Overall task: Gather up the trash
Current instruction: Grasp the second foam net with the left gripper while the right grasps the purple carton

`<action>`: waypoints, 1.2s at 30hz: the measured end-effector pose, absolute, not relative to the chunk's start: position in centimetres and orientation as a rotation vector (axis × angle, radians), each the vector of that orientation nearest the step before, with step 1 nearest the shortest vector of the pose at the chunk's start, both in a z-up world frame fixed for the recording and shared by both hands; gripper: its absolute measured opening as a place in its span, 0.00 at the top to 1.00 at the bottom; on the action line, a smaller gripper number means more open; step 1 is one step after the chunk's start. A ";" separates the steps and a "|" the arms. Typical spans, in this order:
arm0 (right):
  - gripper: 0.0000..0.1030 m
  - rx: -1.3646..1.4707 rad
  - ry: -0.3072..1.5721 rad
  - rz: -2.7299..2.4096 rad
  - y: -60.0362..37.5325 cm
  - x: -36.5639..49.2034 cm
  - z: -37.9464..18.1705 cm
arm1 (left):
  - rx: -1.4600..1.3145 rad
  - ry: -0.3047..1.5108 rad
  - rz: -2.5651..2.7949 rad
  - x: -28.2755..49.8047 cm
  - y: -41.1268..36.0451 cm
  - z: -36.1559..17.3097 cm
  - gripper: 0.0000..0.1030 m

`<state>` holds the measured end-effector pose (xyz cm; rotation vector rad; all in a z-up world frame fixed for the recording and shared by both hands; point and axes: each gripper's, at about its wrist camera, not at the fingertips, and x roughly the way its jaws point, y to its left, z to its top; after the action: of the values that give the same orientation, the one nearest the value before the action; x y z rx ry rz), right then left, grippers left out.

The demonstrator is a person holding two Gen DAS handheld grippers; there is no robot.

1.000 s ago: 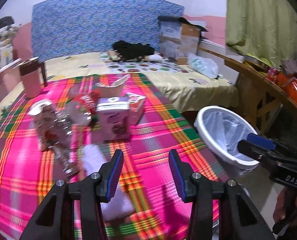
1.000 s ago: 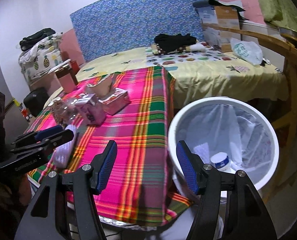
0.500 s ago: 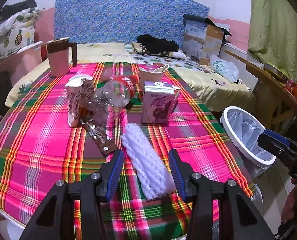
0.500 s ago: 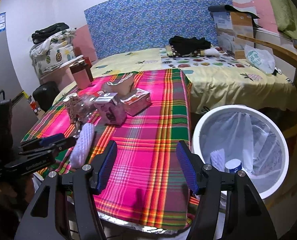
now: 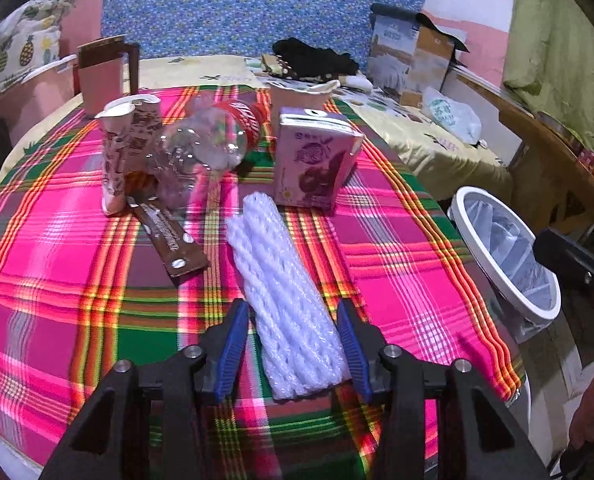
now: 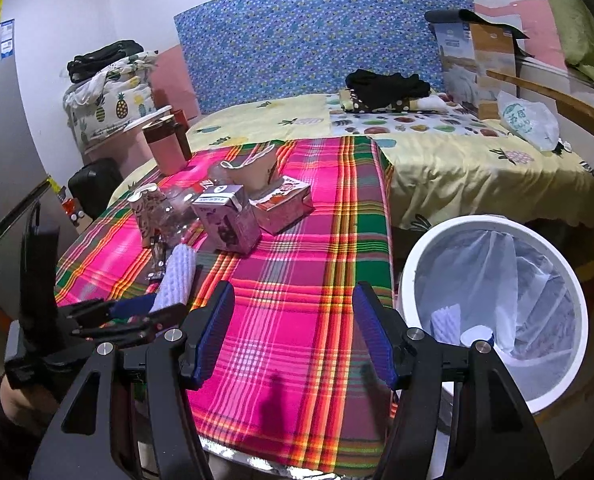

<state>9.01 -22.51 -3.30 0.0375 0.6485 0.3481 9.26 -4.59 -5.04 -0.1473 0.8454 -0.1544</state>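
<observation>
Left gripper [image 5: 293, 340] jaws half open, just been closing, straddling white foam sleeve [image 5: 285, 292] on tabletop [image 5: 397, 248]; right gripper [image 6: 293, 332] jaws wide, empty, beside bin [image 6: 413, 264]

A pink plaid cloth [image 6: 297, 280] covers the bench. At its far left corner stands a pink jug [image 5: 99, 76] with a dark handle. Behind lies a bed with a yellow fruit-print sheet [image 6: 477, 160] and a blue patterned headboard [image 6: 317, 40]. Black clothing [image 6: 385, 84] rests near the headboard, beside a cardboard box [image 6: 477, 56]. A white plastic bag [image 6: 531, 120] lies at the bed's right edge.
</observation>
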 end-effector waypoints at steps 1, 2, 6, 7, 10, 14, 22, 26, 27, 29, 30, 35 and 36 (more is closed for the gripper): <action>0.39 0.036 0.651 0.351 -22.4 9.1 -3.3 | -0.140 0.842 -0.159 9.2 -4.7 -5.0 0.67; 0.39 0.035 0.652 0.354 -22.3 9.2 -3.4 | -0.130 0.838 -0.164 9.1 -4.8 -5.0 0.69; 0.39 0.030 0.657 0.370 -21.8 9.5 -3.4 | -0.119 0.817 -0.175 8.7 -4.6 -4.5 0.74; 0.39 0.027 0.657 0.376 -21.6 9.6 -3.4 | -0.118 0.810 -0.173 8.6 -4.4 -4.3 0.74; 0.39 0.019 0.659 0.391 -21.1 10.0 -3.4 | -0.117 0.785 -0.166 8.3 -3.8 -3.5 0.75; 0.39 0.004 0.661 0.419 -20.2 10.7 -3.4 | -0.117 0.759 -0.151 8.2 -2.6 -2.6 0.75; 0.39 -0.047 0.680 0.471 -18.1 12.7 -3.7 | -0.135 0.743 -0.117 8.4 -0.6 -2.0 0.75; 0.39 -0.080 0.674 0.503 -17.0 14.0 -3.6 | -0.147 0.739 -0.109 8.7 0.4 -2.0 0.75; 0.39 -0.087 0.670 0.504 -16.8 14.3 -3.5 | -0.150 0.739 -0.108 8.8 0.6 -2.0 0.75; 0.39 -0.099 0.663 0.511 -16.4 15.1 -3.4 | -0.155 0.740 -0.108 9.0 0.9 -2.1 0.75; 0.39 -0.104 0.662 0.515 -16.1 15.4 -3.4 | -0.158 0.740 -0.109 9.1 1.1 -2.1 0.75; 0.39 -0.136 0.665 0.526 -15.2 17.0 -3.7 | -0.170 0.742 -0.115 9.5 1.8 -2.4 0.75; 0.39 -0.136 0.670 0.534 -15.1 17.3 -3.7 | -0.173 0.742 -0.118 9.6 2.0 -2.4 0.75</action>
<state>17.31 -15.08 -3.70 -0.1356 0.6696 0.5345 9.61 2.00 -2.40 -0.1729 0.7416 -0.1180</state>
